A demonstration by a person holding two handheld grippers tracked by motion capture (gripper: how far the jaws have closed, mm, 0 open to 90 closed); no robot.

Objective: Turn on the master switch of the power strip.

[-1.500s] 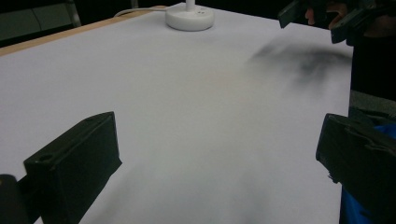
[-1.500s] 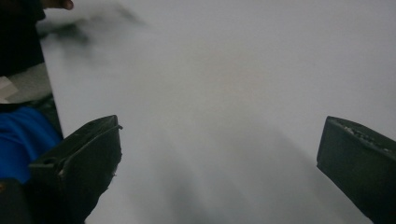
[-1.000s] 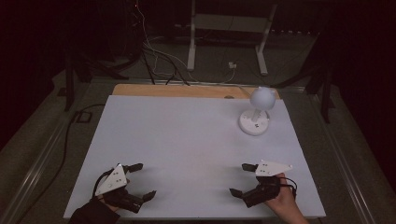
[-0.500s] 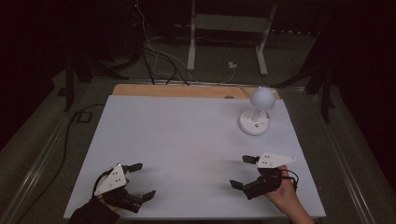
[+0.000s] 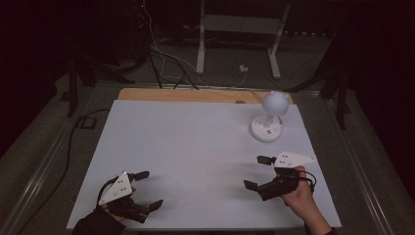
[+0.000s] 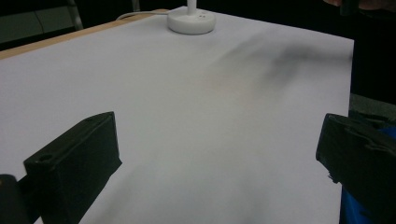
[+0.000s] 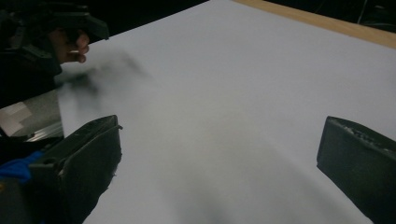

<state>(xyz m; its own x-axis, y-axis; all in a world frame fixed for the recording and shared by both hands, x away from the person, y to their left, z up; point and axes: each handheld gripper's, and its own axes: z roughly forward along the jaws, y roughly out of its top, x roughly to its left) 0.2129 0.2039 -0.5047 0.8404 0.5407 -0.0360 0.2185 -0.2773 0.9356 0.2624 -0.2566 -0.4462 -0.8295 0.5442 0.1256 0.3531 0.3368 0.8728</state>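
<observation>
A white desk lamp (image 5: 267,128) with a round head stands at the back right of the white sheet (image 5: 195,142); its base (image 6: 191,21) also appears in the left gripper view. My left gripper (image 5: 152,188) hovers open near the front left corner, nothing between its jaws (image 6: 219,158). My right gripper (image 5: 253,172) is open at the front right, a short way in front of the lamp, its jaws wide apart over bare sheet (image 7: 219,158). Both point toward the table's middle.
A wooden strip (image 5: 186,94) borders the sheet's far edge. Cables (image 5: 166,58) and a metal stand's legs (image 5: 200,54) lie on the dark floor beyond. The other hand with its gripper (image 7: 70,28) appears far off in the right gripper view.
My right gripper has drifted a little away from the front edge, toward the lamp. The left gripper has barely shifted.
</observation>
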